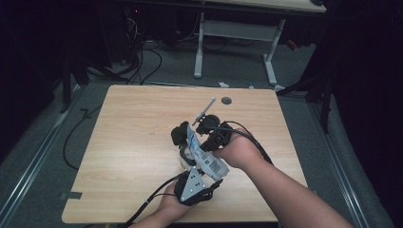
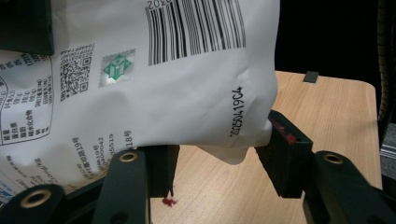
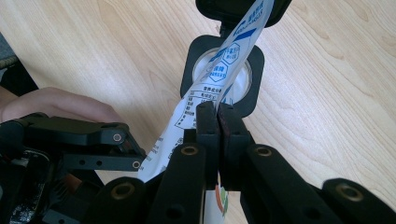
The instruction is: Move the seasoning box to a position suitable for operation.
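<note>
A white printed pouch [image 1: 205, 159] with a barcode is held up over the table between both grippers. My right gripper [image 3: 218, 122] is shut on one thin edge of the pouch [image 3: 210, 88]; in the high view my right gripper [image 1: 209, 141] sits just behind it. The left gripper [image 2: 219, 163] stands open, the pouch [image 2: 154, 79] hanging just above and between its jaws and brushing the right one. Seen from above, the left gripper [image 1: 197, 173] comes up from below the pouch.
Under the pouch sits a black square-rimmed container [image 3: 254, 88] with a white inside, a black lid-like part [image 3: 212, 9] beyond it. A thin grey rod [image 1: 204, 110] sticks out past the right gripper. The wooden table [image 1: 128, 137] has a dark round hole [image 1: 226, 100] at the far edge.
</note>
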Demonstrator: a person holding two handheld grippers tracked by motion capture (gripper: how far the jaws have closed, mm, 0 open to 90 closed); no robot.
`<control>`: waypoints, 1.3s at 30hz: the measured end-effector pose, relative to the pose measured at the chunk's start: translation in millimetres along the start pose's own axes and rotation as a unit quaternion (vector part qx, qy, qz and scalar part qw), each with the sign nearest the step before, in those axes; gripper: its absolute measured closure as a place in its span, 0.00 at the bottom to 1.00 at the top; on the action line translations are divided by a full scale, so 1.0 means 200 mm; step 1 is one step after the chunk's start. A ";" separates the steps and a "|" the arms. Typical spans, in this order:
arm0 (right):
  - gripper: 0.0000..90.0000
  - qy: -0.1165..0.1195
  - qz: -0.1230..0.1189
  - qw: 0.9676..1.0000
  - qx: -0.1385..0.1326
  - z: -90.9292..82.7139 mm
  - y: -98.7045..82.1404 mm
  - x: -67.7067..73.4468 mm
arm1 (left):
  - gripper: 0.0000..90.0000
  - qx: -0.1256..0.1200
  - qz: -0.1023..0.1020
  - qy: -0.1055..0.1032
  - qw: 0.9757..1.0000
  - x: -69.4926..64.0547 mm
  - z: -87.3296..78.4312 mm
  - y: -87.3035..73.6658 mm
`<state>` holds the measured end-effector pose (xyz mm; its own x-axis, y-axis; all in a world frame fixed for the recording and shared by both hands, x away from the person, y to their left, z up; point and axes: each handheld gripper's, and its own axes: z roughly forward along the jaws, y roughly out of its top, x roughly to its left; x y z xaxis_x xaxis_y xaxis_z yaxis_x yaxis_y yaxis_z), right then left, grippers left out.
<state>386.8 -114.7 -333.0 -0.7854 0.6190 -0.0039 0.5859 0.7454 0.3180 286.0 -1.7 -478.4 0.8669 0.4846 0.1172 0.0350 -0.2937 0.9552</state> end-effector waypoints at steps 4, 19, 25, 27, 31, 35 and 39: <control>0.99 -0.002 0.000 1.000 0.001 0.00 0.00 0.00 | 0.56 0.001 0.003 0.000 1.000 0.00 0.00 0.00; 0.99 0.000 0.004 1.000 0.000 0.00 -0.01 -0.02 | 0.57 0.002 0.004 -0.001 1.000 0.00 0.02 0.00; 0.99 0.001 0.006 1.000 -0.001 0.00 -0.01 -0.03 | 0.57 0.001 0.001 -0.003 1.000 0.00 0.02 0.01; 0.99 0.001 0.007 1.000 0.000 0.00 -0.01 -0.03 | 0.57 0.002 0.003 -0.003 1.000 0.01 0.03 0.01; 0.99 0.001 0.011 1.000 -0.002 0.00 -0.01 -0.03 | 0.57 0.002 0.003 -0.004 1.000 0.01 0.03 0.01; 0.99 0.001 0.009 1.000 -0.002 0.00 -0.01 -0.04 | 0.57 0.002 0.004 -0.004 1.000 0.01 0.03 0.01; 0.99 0.002 0.010 1.000 -0.003 0.00 -0.01 -0.04 | 0.57 0.004 0.005 -0.003 1.000 0.02 0.04 0.01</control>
<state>391.8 -121.6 -333.6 -0.7743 0.6328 0.0058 0.6001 0.7314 0.3240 292.2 -6.7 -478.0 0.8705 0.4762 0.1245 0.0305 -0.3046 0.9520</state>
